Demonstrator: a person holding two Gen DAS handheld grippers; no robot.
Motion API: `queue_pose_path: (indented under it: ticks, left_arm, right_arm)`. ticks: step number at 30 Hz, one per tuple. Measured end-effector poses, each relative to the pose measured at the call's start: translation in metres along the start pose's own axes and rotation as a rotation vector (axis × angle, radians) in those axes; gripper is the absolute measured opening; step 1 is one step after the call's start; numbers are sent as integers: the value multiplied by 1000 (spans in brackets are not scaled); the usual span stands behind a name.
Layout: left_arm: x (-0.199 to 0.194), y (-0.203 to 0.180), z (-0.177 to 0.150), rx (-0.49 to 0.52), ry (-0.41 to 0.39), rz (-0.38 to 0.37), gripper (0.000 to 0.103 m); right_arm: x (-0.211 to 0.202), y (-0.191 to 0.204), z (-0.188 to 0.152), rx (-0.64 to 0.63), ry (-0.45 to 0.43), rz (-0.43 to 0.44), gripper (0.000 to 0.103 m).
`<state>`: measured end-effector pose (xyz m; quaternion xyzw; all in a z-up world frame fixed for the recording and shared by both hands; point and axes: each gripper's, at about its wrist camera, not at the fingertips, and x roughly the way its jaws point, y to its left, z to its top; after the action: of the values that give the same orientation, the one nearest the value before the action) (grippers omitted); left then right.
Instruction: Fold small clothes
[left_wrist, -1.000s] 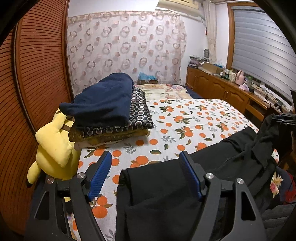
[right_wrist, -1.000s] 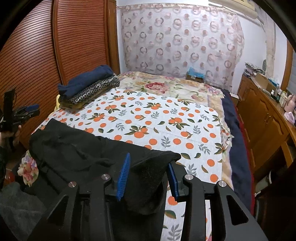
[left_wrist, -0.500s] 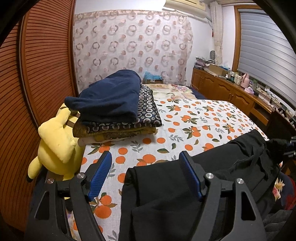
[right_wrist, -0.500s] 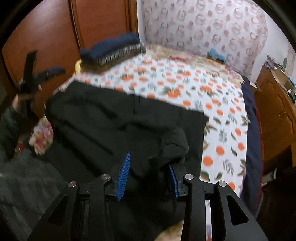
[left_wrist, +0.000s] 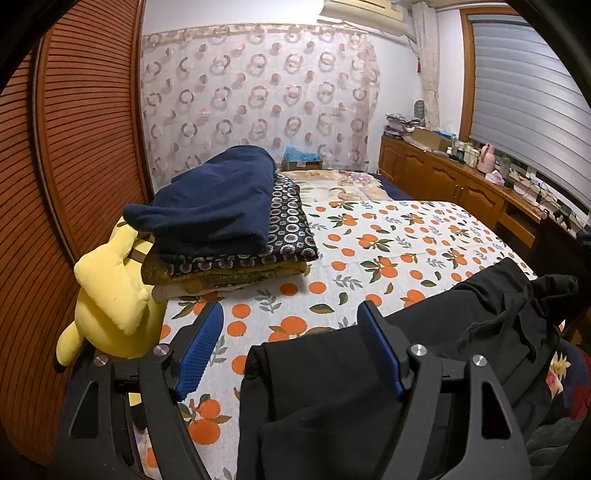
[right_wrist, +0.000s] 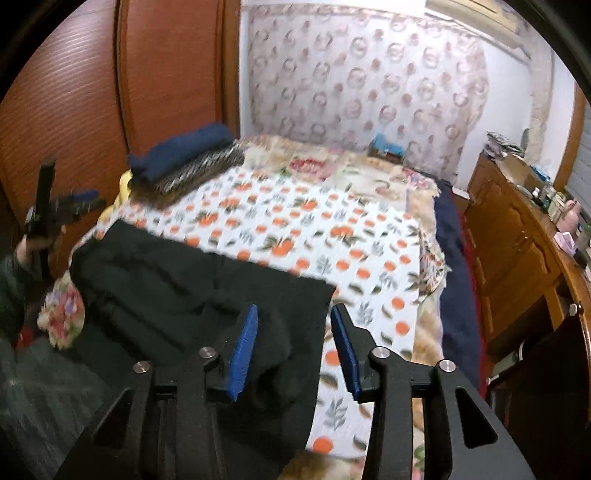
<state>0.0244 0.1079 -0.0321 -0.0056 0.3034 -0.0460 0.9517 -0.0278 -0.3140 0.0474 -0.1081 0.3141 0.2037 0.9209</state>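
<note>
- The right gripper (right_wrist: 293, 347), seen angled down over the black garment (right_wrist: 177, 291) half a second earlier, is now being held lower and flatter, with more of the bed brought back into its view.
- The right gripper's blue pads (right_wrist: 242, 352) are being kept apart, with a bunched corner of the black garment lying between them against the left pad; no squeeze on the cloth is being shown.
- The left gripper (left_wrist: 291, 349) is being held wide open above the near edge of the bed, one corner of the black garment (left_wrist: 424, 354) being framed between its fingers without being pinched.
- The black garment is being spread across the near end of the orange-print bedsheet (left_wrist: 388, 243), its far corner being draped toward the right edge of the bed.
- In the right wrist view, the left gripper (right_wrist: 64, 205) is being seen blurred at the bed's left side, beyond the garment.
- A yellow plush toy (left_wrist: 110, 295) is being propped at the bed's left edge, touching a stack of folded blankets (left_wrist: 229, 229) topped by a navy one.
- Farther back, a ring-patterned curtain (left_wrist: 258, 99) is being hung across the wall, with a wooden cabinet (left_wrist: 461, 188) being lined along the right side under a blind.
</note>
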Motion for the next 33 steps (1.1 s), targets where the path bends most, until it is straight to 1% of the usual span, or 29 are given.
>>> queue_pose_path:
  ticks: [2, 5, 8, 11, 13, 18, 19, 20, 22, 23, 24, 26, 27, 28, 29, 30, 32, 33]
  left_arm:
    - [4, -1, 1, 6, 12, -6, 76]
    - [17, -3, -2, 24, 56, -11, 76]
    - [27, -4, -6, 49, 92, -3, 76]
    - [41, 2, -9, 50, 149, -9, 76]
    - [50, 7, -11, 38, 193, -24, 76]
    - [69, 16, -16, 21, 278, -70, 75]
    - [73, 17, -17, 18, 293, -78, 71]
    - [76, 18, -19, 16, 311, -88, 69]
    - [82, 17, -23, 10, 345, -110, 58]
    - [84, 17, -26, 12, 356, -116, 56]
    - [83, 15, -27, 21, 351, -114, 53]
    - [81, 15, -28, 24, 347, -120, 41]
    - [80, 16, -28, 12, 348, -132, 26]
    - [80, 17, -28, -1, 350, -156, 18]
    - [78, 16, -28, 0, 348, -168, 17]
    - [76, 14, -28, 10, 343, -167, 13]
    - [65, 10, -25, 14, 313, -177, 12]
    - [54, 8, -21, 10, 279, -183, 12]
  right_arm:
    - [11, -3, 1, 3, -2, -6, 45]
    - [46, -8, 0, -7, 18, -7, 46]
    - [87, -13, -3, -3, 70, 7, 46]
    - [126, -20, 0, 18, 115, 51, 46]
    - [148, -24, 0, 30, 136, 70, 46]
    - [181, -31, -2, 69, 198, 96, 46]
    - [181, -32, 0, 74, 181, 102, 46]
    - [183, -33, 1, 83, 183, 111, 46]
    - [188, -37, 3, 100, 186, 123, 46]
    - [190, -36, 2, 101, 186, 128, 46]
    - [192, -35, 2, 95, 185, 126, 46]
    - [193, -29, 0, 66, 186, 124, 45]
    - [192, -25, -1, 50, 187, 124, 41]
    - [191, -21, -2, 32, 188, 131, 29]
    - [190, -18, -4, 18, 191, 134, 17]
    - [189, -15, -5, 9, 193, 135, 12]
    - [179, -8, -8, -6, 167, 147, 9]
    - [172, -6, -9, -3, 143, 157, 9]
